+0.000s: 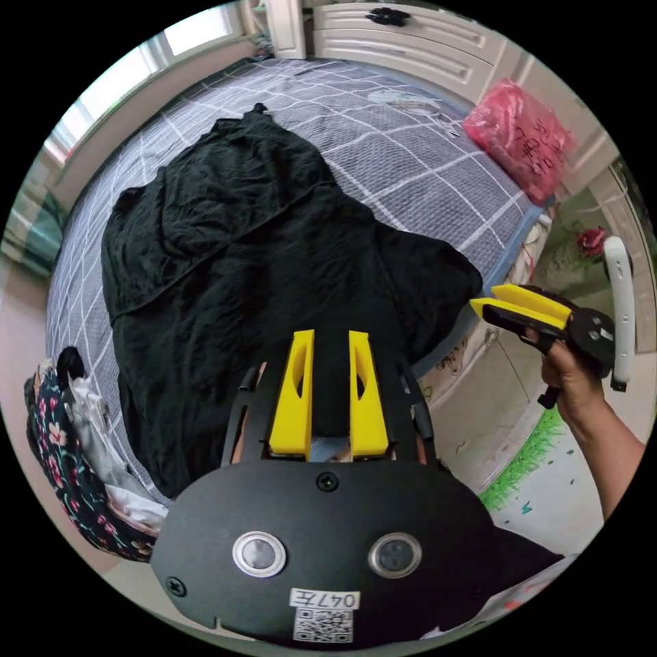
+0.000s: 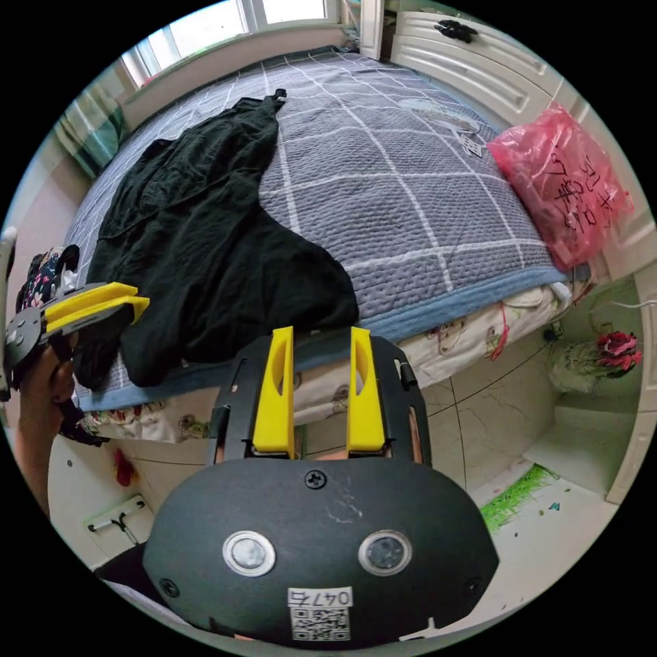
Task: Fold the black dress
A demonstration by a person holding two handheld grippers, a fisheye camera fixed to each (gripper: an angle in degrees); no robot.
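The black dress [image 1: 239, 260] lies crumpled and spread on a bed with a grey checked cover [image 1: 410, 157]. One strap end points toward the far side. My left gripper [image 1: 332, 335] hovers over the dress's near edge, jaws open, with nothing pinched between them. In the right gripper view the dress [image 2: 205, 260] covers the left part of the bed [image 2: 410, 191]. My right gripper [image 2: 321, 332] stands open off the bed's near edge, just right of the dress's hem corner. A hand holds each: the right gripper [image 1: 479, 304] and the left gripper [image 2: 140, 304] each appear in the other's view.
A pink plastic bag [image 2: 568, 185] lies at the bed's right corner. A pile of floral and white clothes [image 1: 61, 438] sits at the bed's left end. White drawers [image 2: 479, 61] stand behind the bed. On the tiled floor lies a green-edged mat [image 2: 513, 496].
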